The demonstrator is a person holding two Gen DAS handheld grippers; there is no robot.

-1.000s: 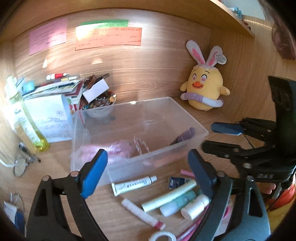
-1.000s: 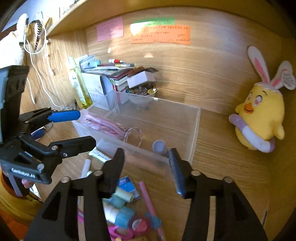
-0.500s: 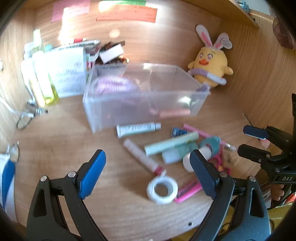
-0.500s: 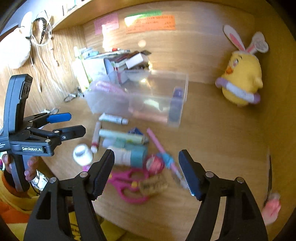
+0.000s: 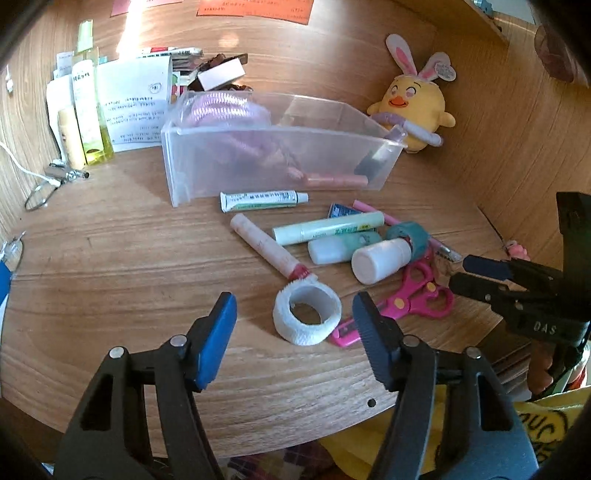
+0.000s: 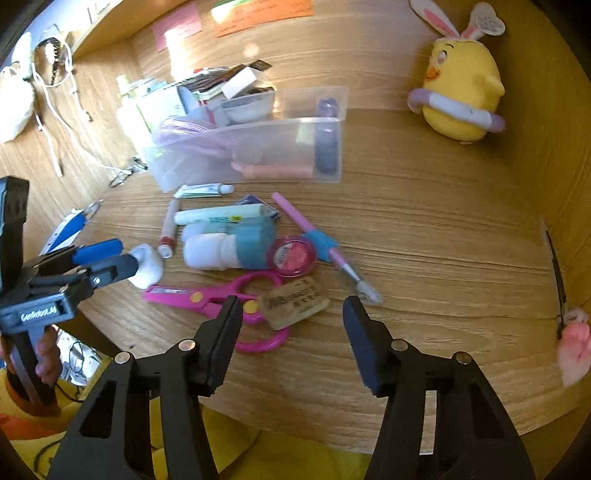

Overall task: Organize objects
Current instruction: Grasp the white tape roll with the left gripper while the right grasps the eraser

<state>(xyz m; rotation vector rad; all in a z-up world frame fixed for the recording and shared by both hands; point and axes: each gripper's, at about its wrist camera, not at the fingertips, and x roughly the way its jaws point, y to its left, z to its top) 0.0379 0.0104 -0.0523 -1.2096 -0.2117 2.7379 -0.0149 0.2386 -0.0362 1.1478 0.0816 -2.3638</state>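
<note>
Both tools' jaws are closing, unloaded: left tool (image 5: 295, 321) frames a white, ribbed tape roll (image 5: 307, 316).

Yellow chick plush with bunny ears (image 5: 412, 107) sits in the back right corner of the wooden counter (image 5: 110, 280). Orange sticky notes (image 5: 255, 7) are stuck on the back wall, and a tall yellow-green bottle (image 5: 90, 110) stands at the left beside a white printed box (image 5: 135, 105).
</note>
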